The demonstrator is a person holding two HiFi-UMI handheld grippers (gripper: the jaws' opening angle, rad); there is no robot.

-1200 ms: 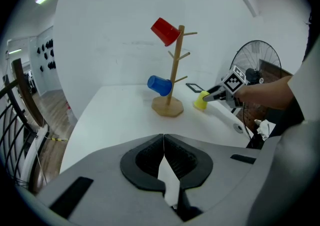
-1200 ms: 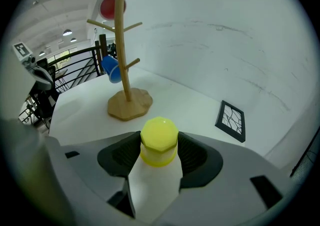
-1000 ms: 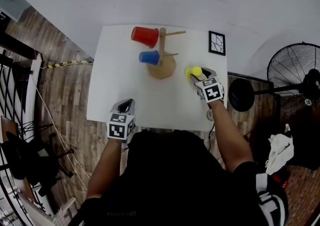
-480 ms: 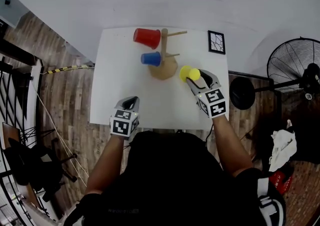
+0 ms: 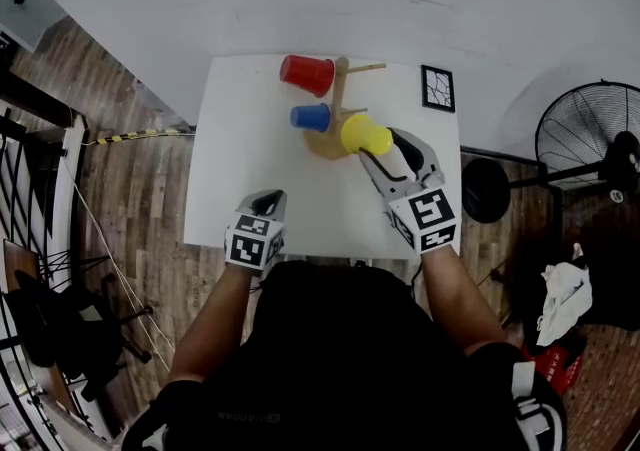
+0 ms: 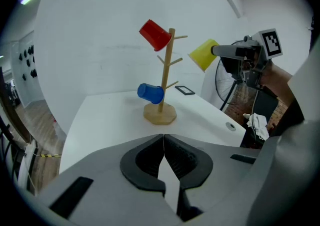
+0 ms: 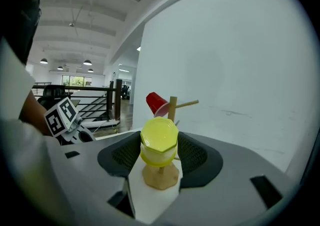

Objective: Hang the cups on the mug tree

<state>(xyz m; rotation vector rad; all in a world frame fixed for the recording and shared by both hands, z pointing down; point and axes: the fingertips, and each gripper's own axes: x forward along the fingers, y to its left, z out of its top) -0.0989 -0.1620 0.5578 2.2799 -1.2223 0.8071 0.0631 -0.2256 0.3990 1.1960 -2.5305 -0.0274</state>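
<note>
A wooden mug tree stands at the back of the white table. A red cup hangs on an upper peg and a blue cup on a lower one; both also show in the left gripper view, red cup, blue cup. My right gripper is shut on a yellow cup, raised in the air just right of the tree, the yellow cup between its jaws with its bottom towards the camera. My left gripper rests shut and empty near the table's front edge.
A small black-framed picture lies at the table's back right corner. A black floor fan stands to the right of the table. A free upper peg points right from the tree. Wooden floor surrounds the table.
My right gripper has lifted the yellow cup off the table and carried it up and left towards the mug tree. The left gripper has stayed nearly still.
</note>
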